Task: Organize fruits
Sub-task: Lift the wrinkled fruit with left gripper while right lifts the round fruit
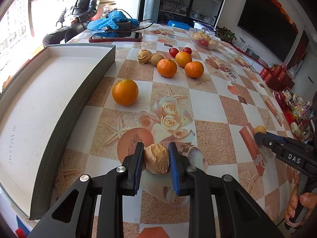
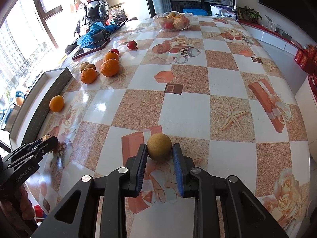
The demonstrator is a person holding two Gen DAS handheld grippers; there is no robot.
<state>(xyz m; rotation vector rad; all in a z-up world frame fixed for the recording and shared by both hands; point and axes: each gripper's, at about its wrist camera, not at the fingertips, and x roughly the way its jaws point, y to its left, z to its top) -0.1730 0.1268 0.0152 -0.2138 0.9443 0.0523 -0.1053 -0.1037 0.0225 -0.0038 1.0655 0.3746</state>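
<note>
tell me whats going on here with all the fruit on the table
A person is sorting fruit with handheld tongs in each hand. The left tongs are closed around a papery husked fruit on the tablecloth, next to the shallow box. The right tongs bracket a small round tan fruit, with a gap showing on its right side. Several oranges and small red fruits still lie loose, and a glass bowl of fruit sits at the far end.
</note>
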